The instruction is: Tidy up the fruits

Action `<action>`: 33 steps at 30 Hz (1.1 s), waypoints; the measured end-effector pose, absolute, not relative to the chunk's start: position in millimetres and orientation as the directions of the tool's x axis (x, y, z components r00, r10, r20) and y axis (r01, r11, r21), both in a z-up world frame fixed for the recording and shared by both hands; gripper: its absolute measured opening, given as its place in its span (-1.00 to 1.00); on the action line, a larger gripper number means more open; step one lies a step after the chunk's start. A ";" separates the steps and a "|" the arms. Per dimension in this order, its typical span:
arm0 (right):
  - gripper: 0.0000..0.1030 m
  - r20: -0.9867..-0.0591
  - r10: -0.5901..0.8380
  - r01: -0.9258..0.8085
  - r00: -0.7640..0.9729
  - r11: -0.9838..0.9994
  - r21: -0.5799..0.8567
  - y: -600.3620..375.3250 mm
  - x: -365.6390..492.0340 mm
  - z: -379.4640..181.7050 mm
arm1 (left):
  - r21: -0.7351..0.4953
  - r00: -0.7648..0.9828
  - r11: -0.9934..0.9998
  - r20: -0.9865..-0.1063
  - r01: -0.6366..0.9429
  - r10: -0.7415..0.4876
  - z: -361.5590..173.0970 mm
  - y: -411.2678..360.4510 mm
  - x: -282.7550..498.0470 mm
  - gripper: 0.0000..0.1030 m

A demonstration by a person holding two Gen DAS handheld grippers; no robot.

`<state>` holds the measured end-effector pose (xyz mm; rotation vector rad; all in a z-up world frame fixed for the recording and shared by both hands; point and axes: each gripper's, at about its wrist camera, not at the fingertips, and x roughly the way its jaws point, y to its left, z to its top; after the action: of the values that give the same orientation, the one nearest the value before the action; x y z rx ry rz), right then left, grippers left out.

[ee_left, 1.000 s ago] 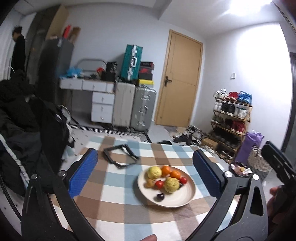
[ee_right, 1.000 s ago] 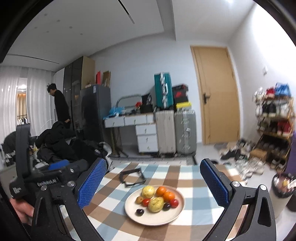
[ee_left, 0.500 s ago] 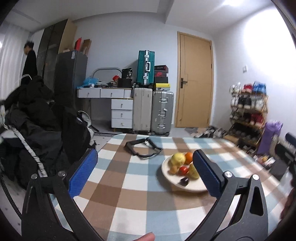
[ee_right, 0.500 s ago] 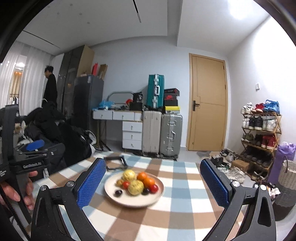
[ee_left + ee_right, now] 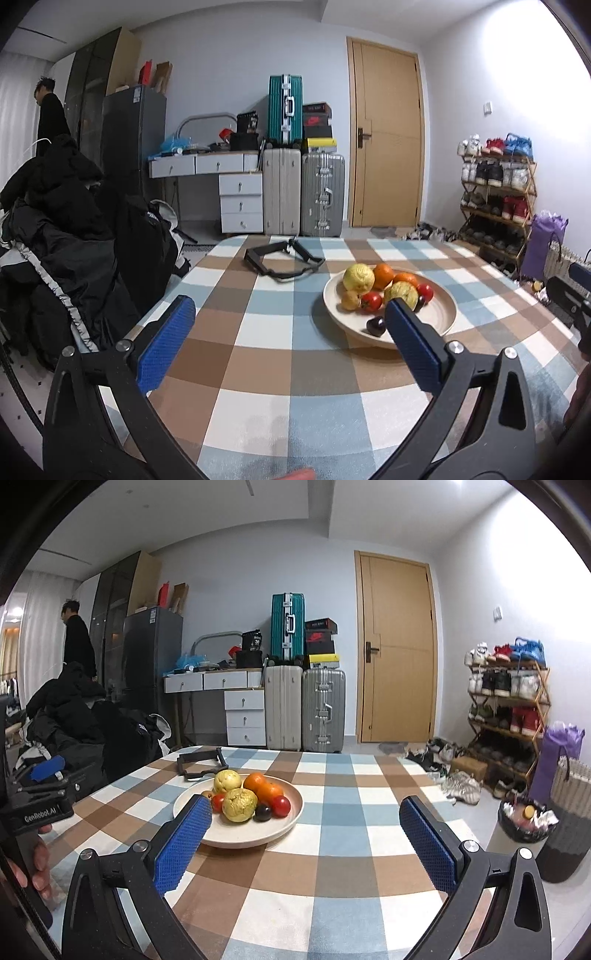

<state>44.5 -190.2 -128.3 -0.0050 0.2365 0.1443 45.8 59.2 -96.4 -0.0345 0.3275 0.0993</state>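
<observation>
Well, going from the left, our left gripper (image 5: pixel 288 325) hangs low over the checked tablecloth (image 5: pixel 258 354), its blue pads wide apart and holding nothing. Beyond it, at the far left of the table, lies a black strap frame (image 5: pixel 282 258), apart from everything else. To the right of that sits the beige plate (image 5: pixel 439 314), and all the fruit we can see is on it: two yellow-green fruits (image 5: pixel 239 804), two oranges (image 5: pixel 264 786), red tomato-like ones (image 5: pixel 280 806), a small brownish one and two dark plums, one of which (image 5: pixel 376 326) lies alone at the near rim. Further right, our right gripper (image 5: pixel 304 819) is held level before the plate, fingers likewise spread and empty.

Whether the fruit is gathered there as the finished arrangement or waits to be sorted off the plate, we cannot settle. If we do pick, we judge the lone plum easiest: approach from above, pads either side, close gently, since round fruit may roll and soft skin bruises.
</observation>
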 end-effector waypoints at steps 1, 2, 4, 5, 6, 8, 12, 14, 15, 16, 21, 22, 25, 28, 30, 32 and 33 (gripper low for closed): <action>1.00 -0.245 0.143 -0.142 0.959 0.990 0.019 -191.3 47.5 -130.6 | -0.013 0.941 0.995 -0.324 -0.102 0.092 -96.3 58.9 47.2 0.99; 1.00 -0.252 0.142 -0.141 0.957 0.990 0.021 -190.7 48.2 -129.7 | -0.011 0.943 0.995 -0.319 -0.098 0.089 -97.2 58.5 48.2 0.99; 1.00 -0.271 0.137 -0.136 0.953 0.990 0.021 -189.9 53.9 -131.3 | -0.013 0.944 0.997 -0.323 -0.081 0.073 -100.7 58.8 52.9 0.99; 1.00 -0.289 0.124 -0.125 0.949 0.992 0.013 -188.5 57.2 -132.1 | -0.013 0.944 0.997 -0.323 -0.081 0.073 -100.4 58.5 53.3 0.99; 1.00 -0.300 0.116 -0.119 0.947 0.993 0.008 -187.9 58.8 -132.5 | -0.014 0.944 0.997 -0.321 -0.081 0.073 -100.4 58.2 53.9 0.99; 1.00 -0.295 0.109 -0.111 0.949 0.994 0.007 -188.1 58.6 -130.3 | -0.012 0.945 0.997 -0.320 -0.081 0.073 -100.2 58.6 53.6 0.99; 1.00 -0.293 0.103 -0.105 0.951 0.994 0.009 -189.4 59.4 -131.2 | -0.013 0.944 0.997 -0.322 -0.081 0.073 -100.0 58.5 52.9 0.99; 1.00 -0.297 0.107 -0.109 0.949 0.994 0.010 -192.2 57.9 -130.8 | -0.013 0.944 0.997 -0.321 -0.081 0.073 -99.9 58.4 52.5 0.99; 1.00 -0.295 0.107 -0.109 0.949 0.994 0.011 -192.7 57.3 -130.5 | -0.013 0.944 0.997 -0.321 -0.081 0.073 -102.9 58.6 56.1 0.99; 1.00 -0.297 0.108 -0.109 0.949 0.994 0.010 -192.5 57.7 -130.4 | -0.013 0.944 0.997 -0.322 -0.081 0.073 -101.2 58.6 54.2 0.99; 1.00 -0.297 0.107 -0.109 0.949 0.994 0.010 -192.5 57.5 -130.8 | -0.013 0.944 0.997 -0.321 -0.082 0.073 -103.1 58.4 55.9 0.99; 1.00 -0.297 0.107 -0.109 0.949 0.994 0.010 -193.5 57.5 -131.1 | -0.013 0.944 0.997 -0.321 -0.081 0.073 -101.2 58.3 53.8 0.99; 1.00 -0.297 0.107 -0.109 0.949 0.994 0.010 -192.4 57.6 -130.9 | -0.013 0.944 0.997 -0.321 -0.081 0.073 -103.4 58.4 56.3 0.99; 1.00 -0.297 0.107 -0.109 0.949 0.994 0.010 -192.4 57.6 -131.0 | -0.013 0.944 0.997 -0.321 -0.081 0.073 -103.5 58.4 56.3 0.99; 1.00 -0.297 0.107 -0.109 0.949 0.994 0.010 -192.6 57.6 -131.1 | -0.012 0.944 0.997 -0.321 -0.082 0.073 -103.1 58.2 55.8 0.99; 1.00 -0.297 0.107 -0.109 0.949 0.994 0.009 -192.6 57.7 -131.2 | -0.013 0.944 0.997 -0.320 -0.081 0.073 -100.1 58.4 52.0 0.99; 1.00 -0.297 0.107 -0.109 0.949 0.994 0.010 -192.5 57.7 -131.2 | -0.013 0.944 0.997 -0.321 -0.082 0.073 -100.0 58.2 51.9 0.99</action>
<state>57.7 -192.5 -131.2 -0.0068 0.3018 0.1098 51.9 58.2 -100.0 -0.0262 0.3257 0.0788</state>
